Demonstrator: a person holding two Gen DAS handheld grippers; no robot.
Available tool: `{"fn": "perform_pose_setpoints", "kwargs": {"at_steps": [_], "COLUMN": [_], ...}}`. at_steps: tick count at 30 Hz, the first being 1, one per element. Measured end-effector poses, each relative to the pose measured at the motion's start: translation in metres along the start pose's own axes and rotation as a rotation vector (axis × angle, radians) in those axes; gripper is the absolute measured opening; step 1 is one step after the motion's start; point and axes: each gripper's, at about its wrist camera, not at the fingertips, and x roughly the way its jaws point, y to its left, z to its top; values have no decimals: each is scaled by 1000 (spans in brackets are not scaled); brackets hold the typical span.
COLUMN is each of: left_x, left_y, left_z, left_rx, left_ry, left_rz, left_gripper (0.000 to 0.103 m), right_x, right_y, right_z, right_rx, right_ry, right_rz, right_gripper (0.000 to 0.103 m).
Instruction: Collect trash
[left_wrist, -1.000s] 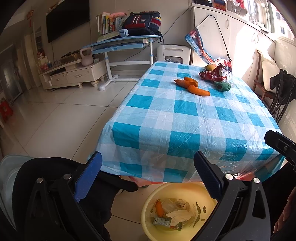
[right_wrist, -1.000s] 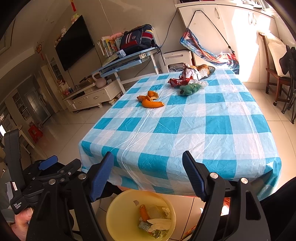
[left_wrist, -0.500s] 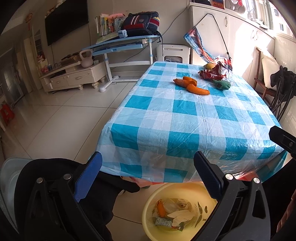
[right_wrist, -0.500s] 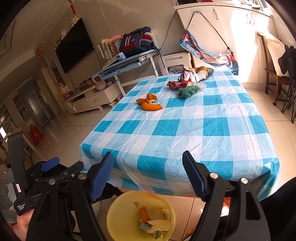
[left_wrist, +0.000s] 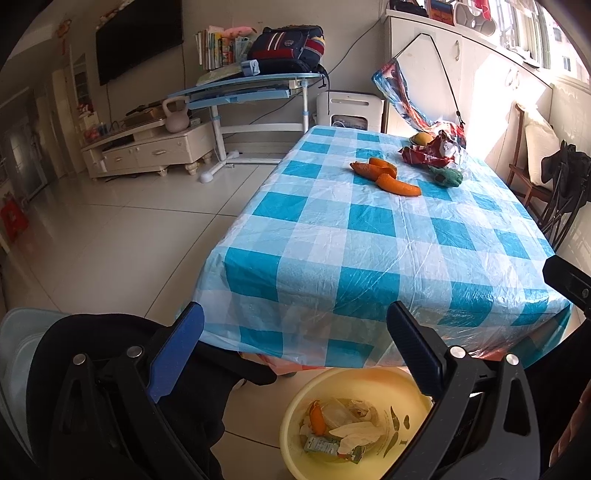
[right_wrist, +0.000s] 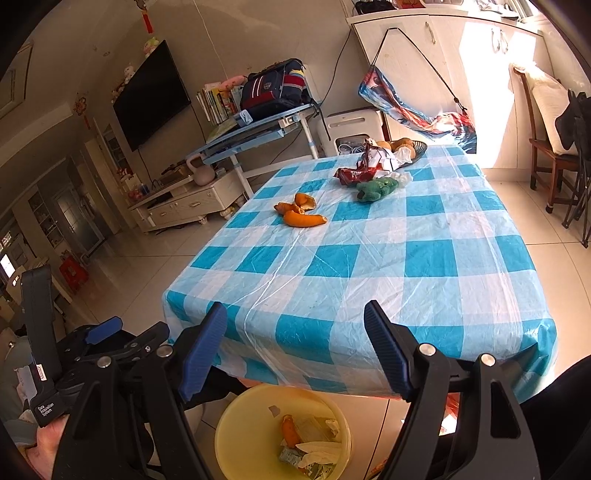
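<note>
Curled orange peels (right_wrist: 300, 213) lie near the glossy checked tabletop's (right_wrist: 388, 266) far edge, well beyond both wide-open, empty grippers (left_wrist: 295, 350) (right_wrist: 295, 349).

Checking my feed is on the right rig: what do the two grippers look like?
Both match: the left gripper and right gripper have black angular frames with silver bolt heads and two flat fingers faced with ribbed blue pads. In the right wrist view, the left unit's handle carries a small white printed label. No cables visible.
</note>
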Motion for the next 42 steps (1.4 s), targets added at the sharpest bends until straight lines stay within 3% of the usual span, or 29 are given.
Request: {"fn": "perform_pose_setpoints", "kwargs": {"at_steps": [7,16,19,22,25,29,32,35,42], "left_x": [-7,-1,9,23,43,64,81,101,137], "left_y": [25,53,59,51,41,18,6,-8,-25], "left_z": [12,44,54,64,79,97,114,129,157], "left_rx": [-34,-35,-44,-44,-37,-29,-30,-37,-45], "left_ry": [-21,-27,-8,8,26,32,42,62,80], "left_rz": [-17,-35,-53,-70,-82,-98,-126,-151,-174], "left_gripper": [96,96,96,96,96,96,96,96,96], "right_x": [16,79,95,107,120,138,146,165,211], "right_y": [13,23,10,-4,-4,-30,-20,3,7], "right_z": [21,71,84,93,98,118,119,109,100], "right_rx": [-54,-207,-189,-163,-231,-131,-209,-339,-406], "right_ry": [27,103,108,111,135,148,147,204,293], "right_rz": [41,47,27,7,-25,-62,4,41,72], "right_gripper": [74,74,74,74,74,73,70,70,57]}}
